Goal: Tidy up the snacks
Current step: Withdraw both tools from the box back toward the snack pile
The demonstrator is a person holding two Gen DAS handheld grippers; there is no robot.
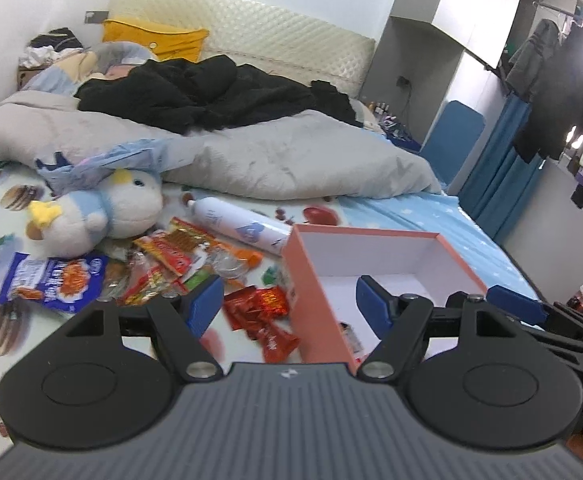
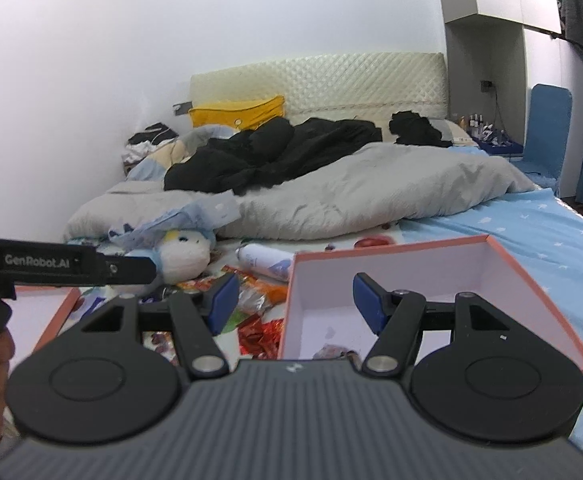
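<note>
Left gripper (image 1: 291, 300) jaws apart and empty, right gripper (image 2: 293, 300) likewise, snacks (image 1: 195, 256) scattered left of box (image 1: 311, 272), bottle (image 1: 239, 226) lying far-left to near-right

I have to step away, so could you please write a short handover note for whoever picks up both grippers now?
Left gripper: open, empty.
Right gripper: open, empty, straddling the near left wall of the pink box.
Snack pile lies loose on the bed sheet, between the box and a second pink box.
Done: a few packets seem to sit in the near corner.
Left: box the pile.
</note>
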